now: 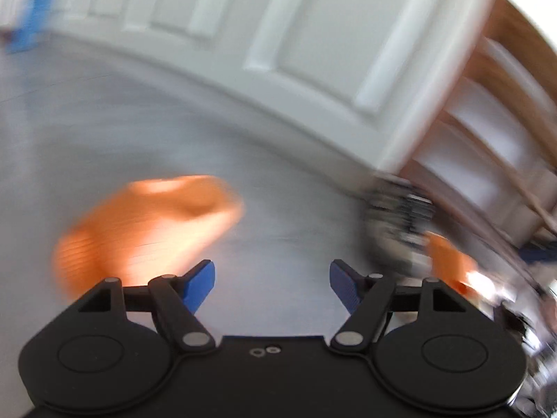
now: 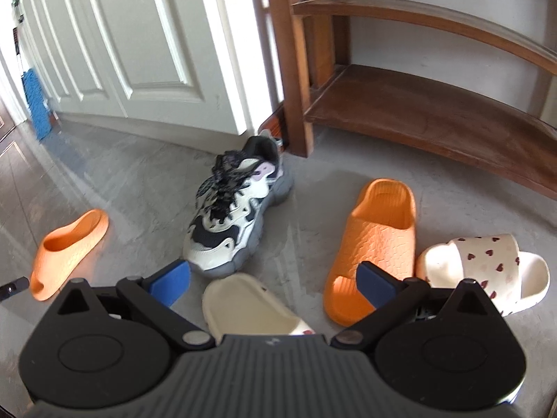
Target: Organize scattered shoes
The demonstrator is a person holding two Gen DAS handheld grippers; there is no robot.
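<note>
White panelled doors (image 2: 139, 41) fill the back left, with a dark wooden shoe rack (image 2: 417, 115) just to their right, its shelves bare where visible. Grey tiled floor (image 2: 132, 181) holds every shoe. Chunky black-and-cream sneaker (image 2: 233, 216) sits near the rack's front leg, toe toward the camera. Orange slide (image 2: 376, 247) lies right of it, touching a cream slide with a heart print (image 2: 487, 268) on its right side. Second orange slide (image 2: 66, 247) lies well apart on the left. Another cream slide (image 2: 250, 306) lies directly below the right gripper (image 2: 273, 282), partly hidden by its body. Right gripper: blue pads spread wide, nothing between them. Left gripper (image 1: 272, 287): also wide open, nothing held; its view is heavily motion-blurred. There, an orange slide (image 1: 146, 230) shows just ahead-left of its left finger, and the sneaker (image 1: 397, 223) is a smear at right, near the rack (image 1: 494, 132).
</note>
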